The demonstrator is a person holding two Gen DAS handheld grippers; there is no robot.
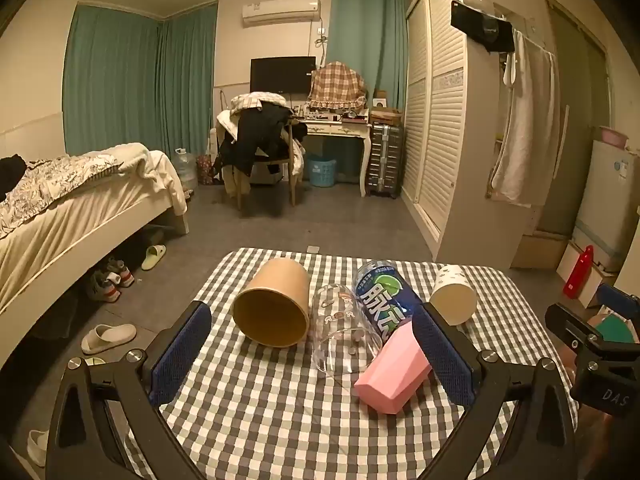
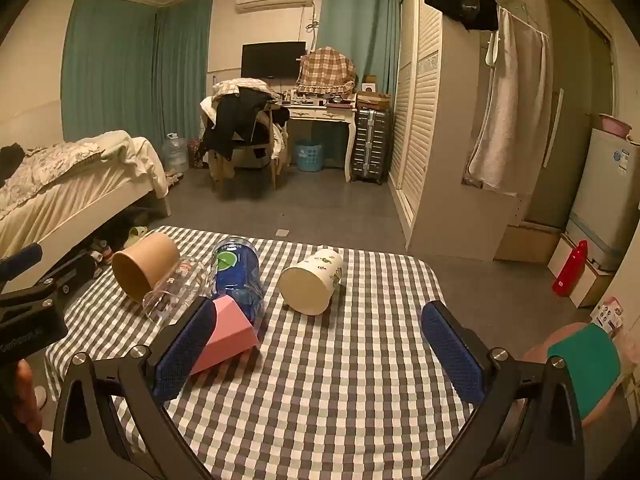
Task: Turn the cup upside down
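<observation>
Several cups lie on their sides on a checked tablecloth [image 1: 260, 412]. From left: a brown paper cup [image 1: 274, 306] [image 2: 144, 266], a clear glass [image 1: 344, 328] [image 2: 176, 290], a blue cup with a green print [image 1: 386, 300] [image 2: 238, 276], a pink faceted cup [image 1: 394, 374] [image 2: 228, 334] and a white patterned cup [image 1: 454, 294] [image 2: 314, 282]. My left gripper [image 1: 312, 354] is open and empty, above the table's near side, facing the glass. My right gripper [image 2: 322, 354] is open and empty, its left finger [image 2: 186, 350] in front of the pink cup.
The table's far edge [image 2: 288, 240] drops to a grey floor. A bed [image 1: 72, 216] with shoes beneath stands left, a wardrobe [image 1: 440, 120] right, a red bottle [image 2: 570, 268] on the floor. The right gripper's body [image 1: 592, 344] shows at the left view's right edge.
</observation>
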